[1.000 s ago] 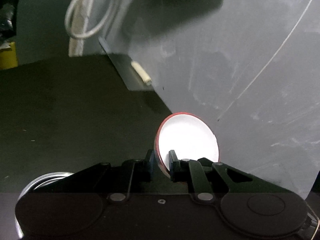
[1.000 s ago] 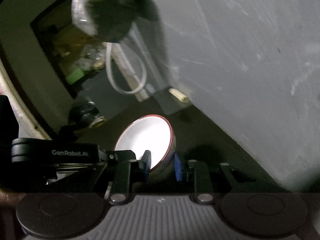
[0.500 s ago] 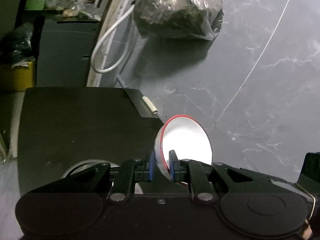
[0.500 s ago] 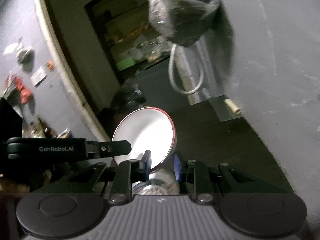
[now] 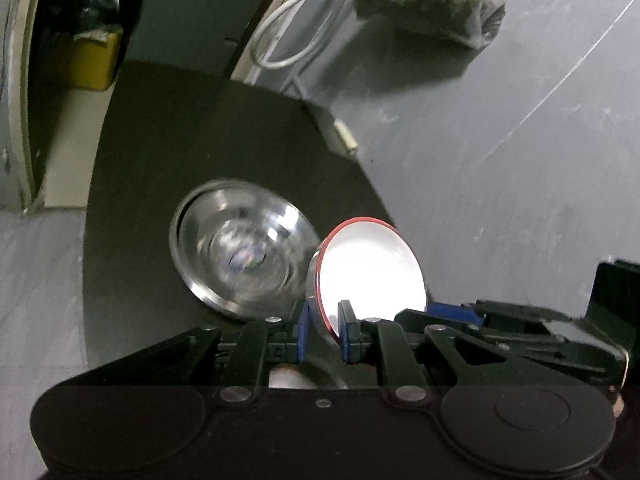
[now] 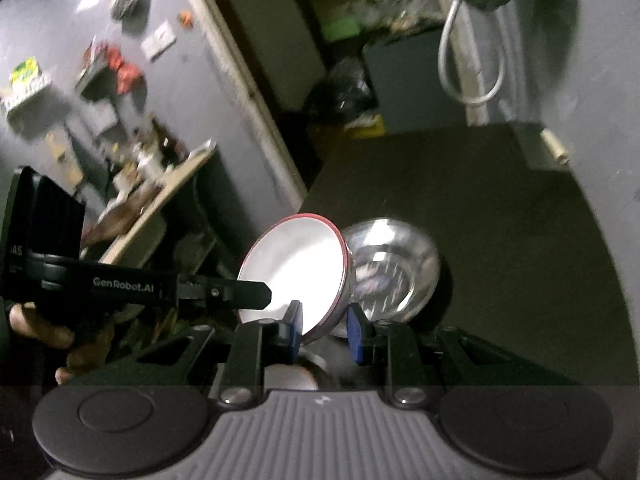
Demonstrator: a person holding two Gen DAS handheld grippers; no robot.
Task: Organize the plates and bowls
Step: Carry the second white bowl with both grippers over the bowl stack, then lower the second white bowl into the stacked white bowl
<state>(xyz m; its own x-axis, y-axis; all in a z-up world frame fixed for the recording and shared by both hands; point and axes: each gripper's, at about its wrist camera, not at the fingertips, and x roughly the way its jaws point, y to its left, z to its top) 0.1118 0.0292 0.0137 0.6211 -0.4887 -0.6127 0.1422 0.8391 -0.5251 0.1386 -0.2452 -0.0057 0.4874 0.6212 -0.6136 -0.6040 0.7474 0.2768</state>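
Observation:
One white bowl with a red rim and steel outside [image 5: 372, 268] [image 6: 296, 272] hangs tilted above the dark table [image 5: 180, 140]. My left gripper [image 5: 325, 320] is shut on its left rim. My right gripper [image 6: 326, 326] is shut on its right rim. Each gripper shows in the other's view, at the bowl's far edge: the right one's blue pad [image 5: 460, 310] and one of the left one's black fingers [image 6: 244, 292]. A shiny steel bowl [image 5: 240, 248] [image 6: 396, 272] sits on the table just beyond the held bowl, close to its steel side.
A grey wall [image 5: 500, 160] borders the table on the right, with a hanging plastic bag [image 5: 432, 0] and a white cable loop [image 5: 288, 40]. A yellow box [image 5: 88, 64] stands beyond the table's far edge. A hand [image 6: 36, 324] holds the left gripper; cluttered shelves lie behind.
Both grippers have carried the red-rimmed bowl across the table, away from the wall. The steel bowl, earlier low in the corner, now lies right beside it. Both grips are unchanged.

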